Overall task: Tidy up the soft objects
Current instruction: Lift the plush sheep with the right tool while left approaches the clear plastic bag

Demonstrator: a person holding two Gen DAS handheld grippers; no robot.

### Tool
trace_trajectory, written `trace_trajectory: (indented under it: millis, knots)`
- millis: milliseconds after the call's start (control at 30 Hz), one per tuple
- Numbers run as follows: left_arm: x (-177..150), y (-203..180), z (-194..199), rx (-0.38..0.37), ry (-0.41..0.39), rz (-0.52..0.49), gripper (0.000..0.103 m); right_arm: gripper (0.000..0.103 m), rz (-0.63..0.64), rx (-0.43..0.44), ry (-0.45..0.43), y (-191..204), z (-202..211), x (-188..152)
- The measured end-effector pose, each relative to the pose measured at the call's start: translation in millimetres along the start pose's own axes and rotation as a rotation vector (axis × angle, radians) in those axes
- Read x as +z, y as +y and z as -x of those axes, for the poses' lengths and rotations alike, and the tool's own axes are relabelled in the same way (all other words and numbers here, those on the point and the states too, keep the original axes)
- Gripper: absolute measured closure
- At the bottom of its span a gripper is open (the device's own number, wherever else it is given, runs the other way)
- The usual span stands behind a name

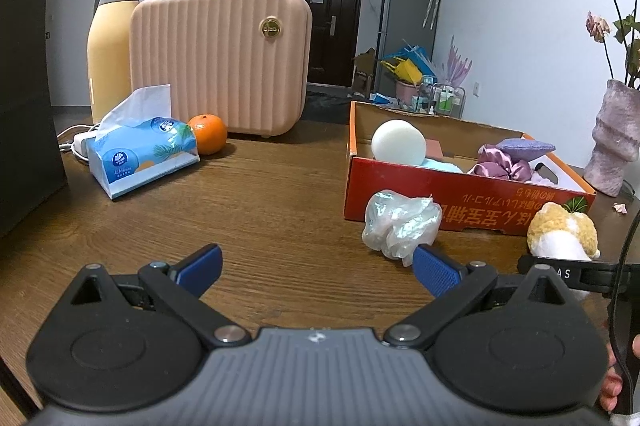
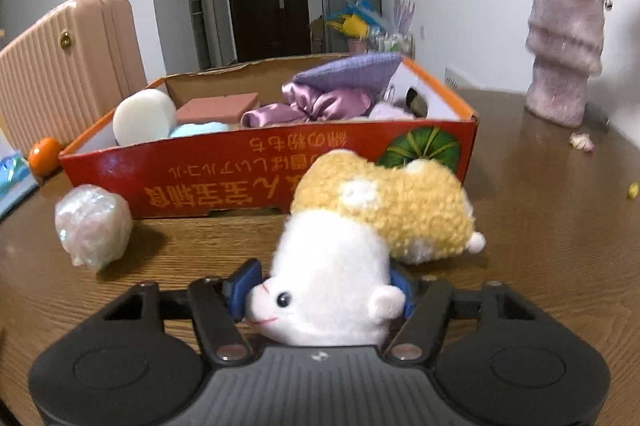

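My right fingers pinch the plush toy; left fingers gape wide; next, lift it into the red box.

Left gripper: low over table, level, jaws spread wide, blue pads apart, nothing between them. Right gripper: low, level, jaws closed in on white head of plush toy, blue pads pressed against both sides. In left wrist view, right gripper's black body just beside at right edge, fingertips of a hand at lower right corner.
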State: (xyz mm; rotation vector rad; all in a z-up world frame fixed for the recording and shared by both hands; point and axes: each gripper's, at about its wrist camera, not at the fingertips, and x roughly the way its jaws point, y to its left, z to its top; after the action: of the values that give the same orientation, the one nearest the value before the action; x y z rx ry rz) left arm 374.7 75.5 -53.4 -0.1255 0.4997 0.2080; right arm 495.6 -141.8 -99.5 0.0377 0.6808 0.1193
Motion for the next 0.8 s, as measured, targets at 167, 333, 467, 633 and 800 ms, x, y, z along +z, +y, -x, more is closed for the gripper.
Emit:
trace_trajectory:
  millis: [167, 333, 467, 633, 800]
  knots:
    - [-1, 0, -1, 0.004, 0.004, -0.001, 0.000, 0.044, -0.008, 0.016, -0.008, -2, 3, -2]
    - [-1, 0, -3, 0.010, 0.008, -0.004, 0.000, 0.045, -0.015, 0.032, -0.035, -7, 11, -3]
    - [0, -3, -7, 0.020, 0.010, -0.015, 0.000, 0.045, -0.005, 0.032, -0.078, -13, 20, -2]
    - [3, -8, -16, 0.025, 0.003, -0.018, 0.000, 0.045, 0.001, 0.027, -0.114, -22, 27, -1]
    - [5, -21, -28, 0.027, 0.011, -0.030, 0.000, 0.045, -0.002, 0.021, -0.124, -32, 28, 0]
